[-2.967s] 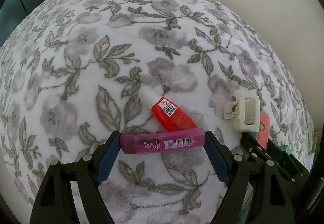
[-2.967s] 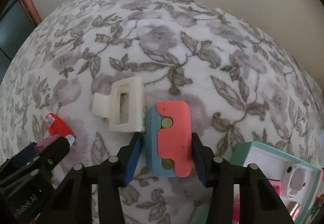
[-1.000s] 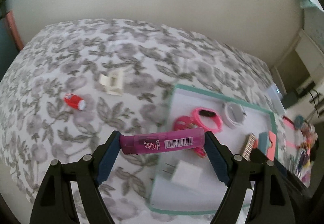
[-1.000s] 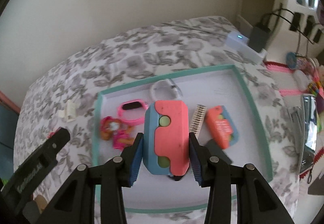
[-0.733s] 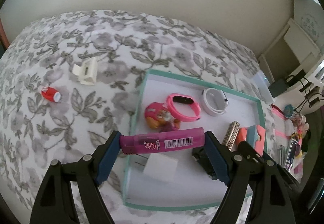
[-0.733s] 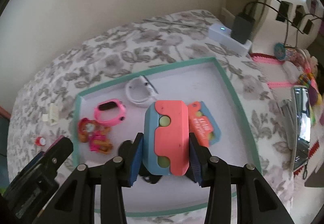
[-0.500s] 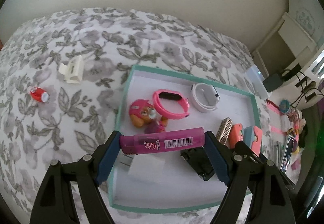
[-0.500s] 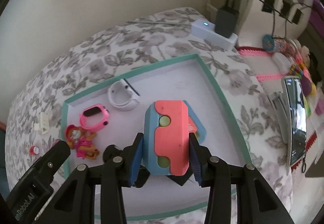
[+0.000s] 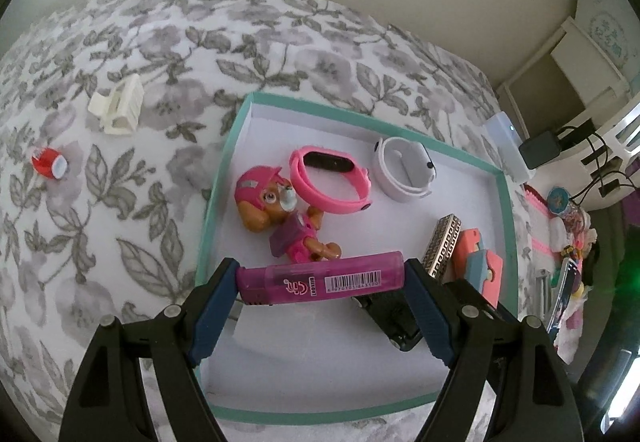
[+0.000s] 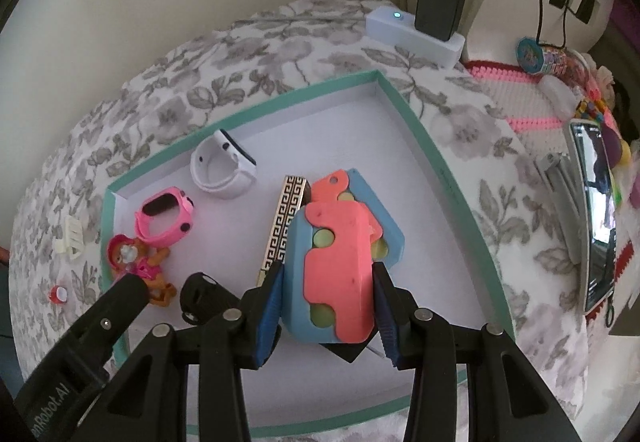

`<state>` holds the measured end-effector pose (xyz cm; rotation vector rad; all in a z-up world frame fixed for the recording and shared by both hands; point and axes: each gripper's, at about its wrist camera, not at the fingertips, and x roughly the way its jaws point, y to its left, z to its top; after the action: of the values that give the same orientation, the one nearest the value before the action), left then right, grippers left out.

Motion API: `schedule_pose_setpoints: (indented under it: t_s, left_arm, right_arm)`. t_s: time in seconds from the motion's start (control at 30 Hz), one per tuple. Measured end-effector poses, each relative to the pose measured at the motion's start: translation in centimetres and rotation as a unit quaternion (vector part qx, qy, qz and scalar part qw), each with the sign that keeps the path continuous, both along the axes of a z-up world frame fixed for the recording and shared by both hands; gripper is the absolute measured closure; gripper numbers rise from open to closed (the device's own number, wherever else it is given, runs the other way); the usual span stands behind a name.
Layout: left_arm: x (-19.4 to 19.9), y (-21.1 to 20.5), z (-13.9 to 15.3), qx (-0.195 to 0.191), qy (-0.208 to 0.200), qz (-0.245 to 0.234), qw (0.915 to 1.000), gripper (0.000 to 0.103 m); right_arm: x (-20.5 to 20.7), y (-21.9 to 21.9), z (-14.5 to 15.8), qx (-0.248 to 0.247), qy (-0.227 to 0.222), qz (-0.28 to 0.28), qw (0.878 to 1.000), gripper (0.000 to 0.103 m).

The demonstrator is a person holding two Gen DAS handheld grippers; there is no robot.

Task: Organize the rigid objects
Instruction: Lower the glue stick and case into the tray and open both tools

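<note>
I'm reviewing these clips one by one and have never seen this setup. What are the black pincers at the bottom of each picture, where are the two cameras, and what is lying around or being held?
There is no robot here: a person holds a two-finger gripper in each hand, and a wide-angle camera on each looks forward along its fingers. So the black pincers are the grippers themselves.

In the left wrist view, the left gripper is shut on a purple tube, gripped by its ends. In the right wrist view, the right gripper is shut on a blue and coral toy.

Both hang above a teal-rimmed tray on a floral blanket. The tray holds a pink watch, a white watch, a toy pup and a patterned bar. A cream hair clip and a small red bottle lie outside it.
</note>
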<state>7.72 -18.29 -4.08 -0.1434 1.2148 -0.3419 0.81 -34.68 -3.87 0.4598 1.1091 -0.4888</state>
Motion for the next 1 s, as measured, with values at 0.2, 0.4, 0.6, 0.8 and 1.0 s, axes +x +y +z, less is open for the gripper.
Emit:
schedule_pose_setpoints:
  t_s: [0.2,0.4,0.6,0.8,1.0]
  left_arm:
    - [-0.1,0.1,-0.3,0.006,0.004,-0.002,1.0000,0.020]
    - [0.1,0.3,-0.4,0.008,0.007,0.003,0.9999,0.019]
    - [0.1,0.9,0.4,0.009,-0.006,0.018,0.9998,0.019]
    - [0.5,2.4,1.0,0.019,-0.022,0.054,0.9981,0.019]
    - [1.0,4.3,0.8,0.038,-0.026,0.099,0.9941,0.019]
  right_arm:
    - [0.1,0.1,-0.1,-0.001,0.003,0.000,1.000,0.058]
    - [0.3,0.1,-0.2,-0.003,0.008,0.002,1.000,0.057]
    - [0.3,0.3,0.5,-0.014,-0.002,0.006,1.000,0.057]
    - [0.6,0.7,0.9,-0.032,0.000,0.012,0.999,0.052]
    - [0.8,1.1,1.2,-0.044,-0.007,0.019,0.999,0.043]
